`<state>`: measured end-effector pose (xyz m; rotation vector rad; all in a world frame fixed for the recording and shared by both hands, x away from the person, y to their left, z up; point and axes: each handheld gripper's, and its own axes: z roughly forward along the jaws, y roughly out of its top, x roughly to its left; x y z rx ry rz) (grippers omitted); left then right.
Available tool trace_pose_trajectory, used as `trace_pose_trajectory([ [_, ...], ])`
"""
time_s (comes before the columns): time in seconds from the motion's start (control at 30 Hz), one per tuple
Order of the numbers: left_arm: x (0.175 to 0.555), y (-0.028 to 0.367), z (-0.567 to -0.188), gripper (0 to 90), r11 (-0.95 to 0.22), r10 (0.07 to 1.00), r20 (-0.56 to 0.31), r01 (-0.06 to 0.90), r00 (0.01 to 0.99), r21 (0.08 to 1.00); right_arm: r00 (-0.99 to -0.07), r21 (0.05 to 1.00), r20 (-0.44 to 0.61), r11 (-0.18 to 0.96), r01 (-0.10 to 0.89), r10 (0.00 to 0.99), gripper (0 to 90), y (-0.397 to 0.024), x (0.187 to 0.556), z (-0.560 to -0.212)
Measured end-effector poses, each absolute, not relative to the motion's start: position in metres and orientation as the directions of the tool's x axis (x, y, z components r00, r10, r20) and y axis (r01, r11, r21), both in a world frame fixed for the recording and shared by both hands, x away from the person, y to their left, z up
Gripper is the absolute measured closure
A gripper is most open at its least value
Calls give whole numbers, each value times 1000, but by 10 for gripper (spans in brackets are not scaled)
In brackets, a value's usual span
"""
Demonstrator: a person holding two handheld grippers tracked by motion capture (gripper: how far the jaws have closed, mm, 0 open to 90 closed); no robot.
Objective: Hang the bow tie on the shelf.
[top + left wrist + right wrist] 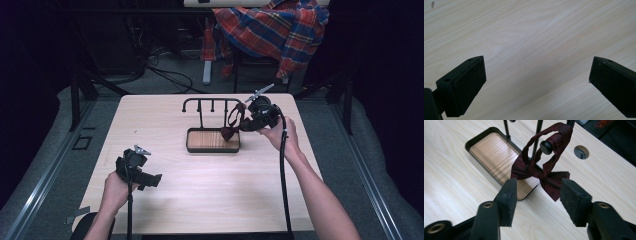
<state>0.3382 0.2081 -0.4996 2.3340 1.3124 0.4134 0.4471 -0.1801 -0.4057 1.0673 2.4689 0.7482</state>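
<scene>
Both grippers, left gripper and right gripper, are black, with grey plates, brass-ringed screws behind blocky jaws, and trailing black cables.

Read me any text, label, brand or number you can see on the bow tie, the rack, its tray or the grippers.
None to read.
Bow tie: plain dark red cloth, no tag showing.
Rack and tray: bare black metal and a wood inlay, no marking.
Left gripper and right gripper: black pads and screws, no lettering.
Table: plain wood grain.
Plaid shirt behind: pattern, no words.
</scene>
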Motion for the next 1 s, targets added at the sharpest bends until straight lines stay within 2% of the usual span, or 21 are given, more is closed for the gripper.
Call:
trace_pose_trajectory([
  [0.17, 338, 208, -500, 10, -461, 860, 47, 732, 509, 502, -663, 579, -94, 583, 570, 742, 330, -184, 435, -400],
  [0.47, 339, 208, -500, 10, -459, 861, 46, 733, 507, 502, -687, 581, -79, 594, 557, 722, 190, -188, 413, -398],
  [0.57, 339, 208, -500, 10, -460, 860, 47, 733, 508, 501, -692, 572, -58, 592, 568, 719, 157, -191, 405, -401],
  [1.0, 338, 209, -500, 10, -453, 864, 46, 736, 501, 503, -693, 544, -34, 595, 592, 720, 114, -209, 379, -423],
])
